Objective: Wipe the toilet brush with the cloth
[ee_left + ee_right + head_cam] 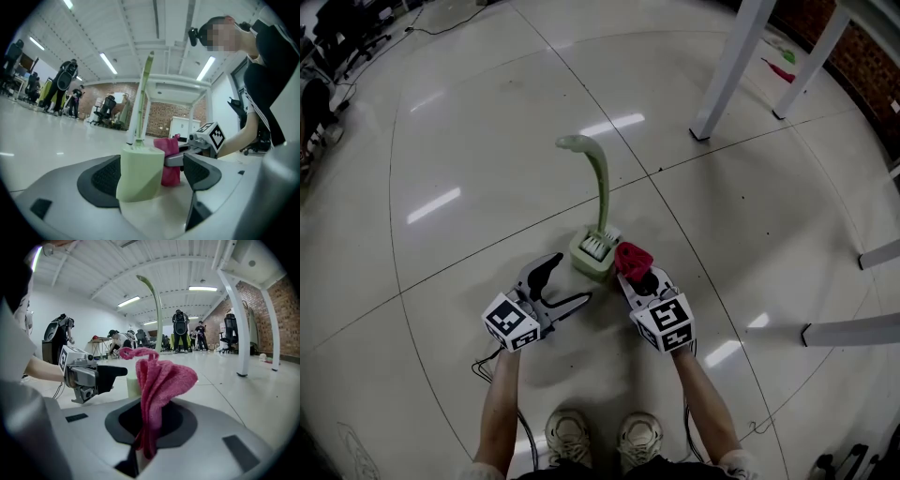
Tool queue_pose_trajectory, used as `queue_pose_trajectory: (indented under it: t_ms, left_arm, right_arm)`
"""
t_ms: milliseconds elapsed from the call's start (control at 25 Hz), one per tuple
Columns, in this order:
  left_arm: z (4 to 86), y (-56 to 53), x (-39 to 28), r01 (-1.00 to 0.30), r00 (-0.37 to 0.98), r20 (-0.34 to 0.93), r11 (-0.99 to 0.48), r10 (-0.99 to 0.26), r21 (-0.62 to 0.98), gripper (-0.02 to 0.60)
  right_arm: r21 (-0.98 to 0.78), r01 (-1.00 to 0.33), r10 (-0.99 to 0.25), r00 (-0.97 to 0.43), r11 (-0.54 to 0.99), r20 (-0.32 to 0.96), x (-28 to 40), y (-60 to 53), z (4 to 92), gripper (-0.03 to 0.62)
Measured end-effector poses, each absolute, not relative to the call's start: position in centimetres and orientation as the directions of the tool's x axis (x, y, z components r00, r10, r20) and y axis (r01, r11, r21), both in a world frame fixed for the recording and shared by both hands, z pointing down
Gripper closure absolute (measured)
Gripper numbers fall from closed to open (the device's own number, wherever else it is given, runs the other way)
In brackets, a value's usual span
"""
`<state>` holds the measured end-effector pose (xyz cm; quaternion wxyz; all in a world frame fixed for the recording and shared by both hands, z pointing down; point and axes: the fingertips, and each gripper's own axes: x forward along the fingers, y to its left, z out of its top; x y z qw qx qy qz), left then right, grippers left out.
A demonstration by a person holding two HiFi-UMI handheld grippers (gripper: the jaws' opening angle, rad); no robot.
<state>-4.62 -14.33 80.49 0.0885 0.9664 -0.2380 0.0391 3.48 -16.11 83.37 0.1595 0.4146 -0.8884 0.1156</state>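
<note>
The pale tiled floor (441, 281) carries all items. White table legs (727, 70) stand well beyond the holder, on its far right. The holder (591, 263), a pale green cup, stands upright on the floor directly ahead of the person's shoes (605, 439). The toilet brush (602, 187) is seated in the holder, bristle head down, with its curved green handle rising above it and hooking over at the top. The left gripper (567, 284) lies low at the holder's near left side. Its jaws are spread wide, and in the left gripper view the holder stands between the two dark pads, closer to the left pad. Contact between pad and holder cannot be confirmed. The right gripper (636, 278) is positioned at the holder's near right side. Its jaws are closed on the cloth (632, 257), a pink-red terry piece pinched at its lower end. The free end of the cloth stands up above the jaws in a loose fold just beside the holder's right wall. Whether cloth and holder touch cannot be determined.
</note>
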Motion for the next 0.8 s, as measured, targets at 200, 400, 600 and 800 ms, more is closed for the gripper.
queue_pose_trajectory:
  t_ms: [200,400,600,800]
  left_arm:
    - [82.0,-17.1,-4.5,-0.46,0.881,0.186,-0.878,-0.435,0.129,0.183]
    - [82.6,-17.6,-3.2,-0.422,0.9,0.19,-0.893,-0.392,0.156,0.183]
    - [82.3,-16.2,-2.6,-0.427,0.903,0.14,-0.881,-0.406,0.205,0.183]
    - [82.2,-13.8,-2.2,-0.437,0.9,0.107,-0.867,-0.423,0.241,0.183]
  right_arm:
    - [-0.09,-0.781,-0.705,-0.602,0.618,0.374,3.7,-16.5,83.4,0.563]
    - [-0.184,-0.779,-0.698,-0.621,0.599,0.356,3.4,-16.8,83.4,0.563]
    - [-0.141,-0.796,-0.716,-0.594,0.589,0.366,4.2,-18.2,83.5,0.563]
    - [-0.182,-0.811,-0.736,-0.582,0.556,0.345,5.2,-18.9,83.7,0.563]
